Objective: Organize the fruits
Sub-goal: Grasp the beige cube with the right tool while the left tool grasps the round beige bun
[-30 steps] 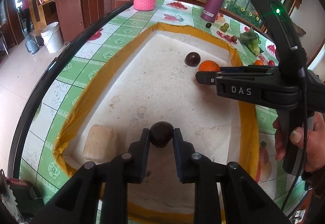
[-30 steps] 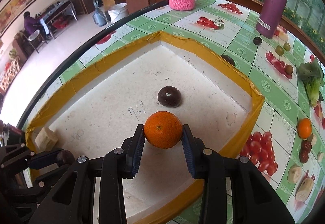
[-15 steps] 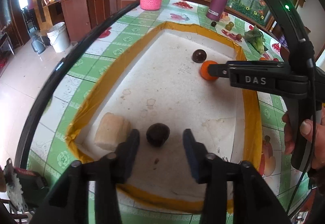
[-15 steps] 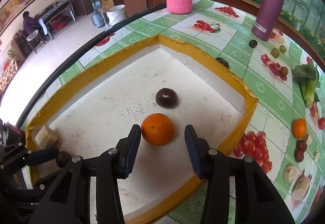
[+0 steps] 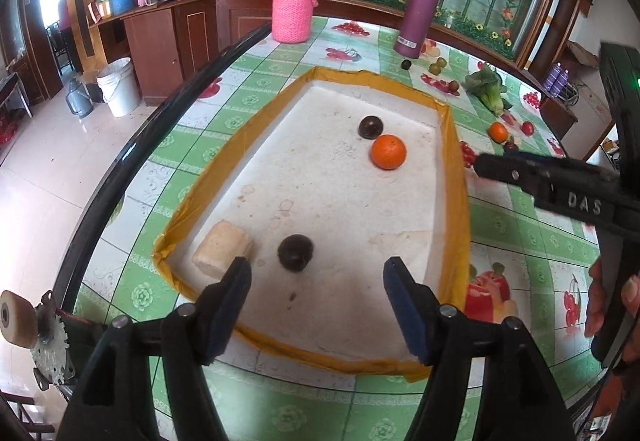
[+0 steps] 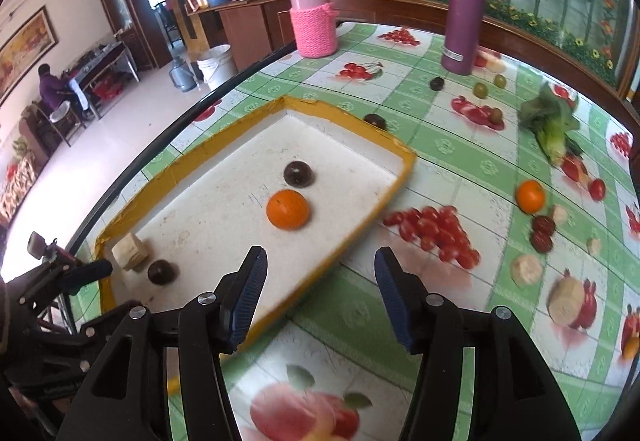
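A: Fruits – where are they rel. to the jaws?
B: Left gripper (image 5: 316, 281) is spread wide, nothing between the pads. Dark round fruit (image 5: 296, 252) lies just beyond it on the tray floor, not touched. Beige block (image 5: 222, 254) just left of that fruit, in the near-left corner

A: And the right one?
B: Right gripper (image 6: 320, 277) also released, empty, hanging over the tray's near-right rim. Orange (image 6: 288, 209) sits on the floor just past it; 2nd dark fruit (image 6: 299, 174) right behind the orange, nearly touching

A: Tray itself?
B: White tray w/ yellow-taped rim (image 5: 456, 177), on a green fruit-print tablecloth (image 6: 460, 161)

A: Anything outside the tray?
B: Yes, to the right: small orange (image 6: 530, 195), two reddish fruits (image 6: 541, 233) near it, leafy greens (image 6: 554, 125) farther back. Far side: purple bottle (image 6: 466, 15) and pink knit-sleeved jar (image 6: 313, 23), w/ small dark and green fruits near the bottle
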Motion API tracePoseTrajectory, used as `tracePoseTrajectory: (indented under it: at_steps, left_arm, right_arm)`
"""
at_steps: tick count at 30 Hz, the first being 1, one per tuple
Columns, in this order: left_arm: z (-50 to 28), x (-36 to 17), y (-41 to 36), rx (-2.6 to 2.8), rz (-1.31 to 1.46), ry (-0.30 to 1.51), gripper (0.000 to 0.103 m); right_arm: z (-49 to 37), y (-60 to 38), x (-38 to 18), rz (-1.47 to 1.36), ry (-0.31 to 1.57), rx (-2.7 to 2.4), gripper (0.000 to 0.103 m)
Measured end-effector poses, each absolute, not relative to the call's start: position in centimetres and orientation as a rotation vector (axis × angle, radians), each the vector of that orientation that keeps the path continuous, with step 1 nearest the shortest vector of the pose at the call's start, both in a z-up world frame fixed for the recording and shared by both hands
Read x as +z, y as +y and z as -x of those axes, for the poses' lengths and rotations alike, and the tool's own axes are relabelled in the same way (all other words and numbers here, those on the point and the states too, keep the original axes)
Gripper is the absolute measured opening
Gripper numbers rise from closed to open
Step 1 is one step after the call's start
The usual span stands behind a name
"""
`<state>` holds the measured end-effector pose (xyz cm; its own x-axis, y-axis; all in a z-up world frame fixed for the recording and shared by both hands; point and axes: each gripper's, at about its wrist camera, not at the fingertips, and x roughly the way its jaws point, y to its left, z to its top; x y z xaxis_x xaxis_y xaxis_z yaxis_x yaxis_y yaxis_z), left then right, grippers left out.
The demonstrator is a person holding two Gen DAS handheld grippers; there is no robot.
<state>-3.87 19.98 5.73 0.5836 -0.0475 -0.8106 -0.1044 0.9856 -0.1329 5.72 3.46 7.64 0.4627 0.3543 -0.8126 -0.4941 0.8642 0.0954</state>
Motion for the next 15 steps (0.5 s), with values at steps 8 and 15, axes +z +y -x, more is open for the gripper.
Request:
tracePoseTrajectory:
  at_steps: [8,15]
  left_arm:
    - [3.2,7.1,15.7,-0.053,0.123,0.933,0.08]
    - [2.5,7.7,10.2,-0.156,0.062,0.947,0.087]
  right_arm:
    - [-2.7,-3.6,7.3,0.089,0.975,0.411,0.06]
    - [-0.5,-10.3,5.8,0.072,0.986,0.269,0.076]
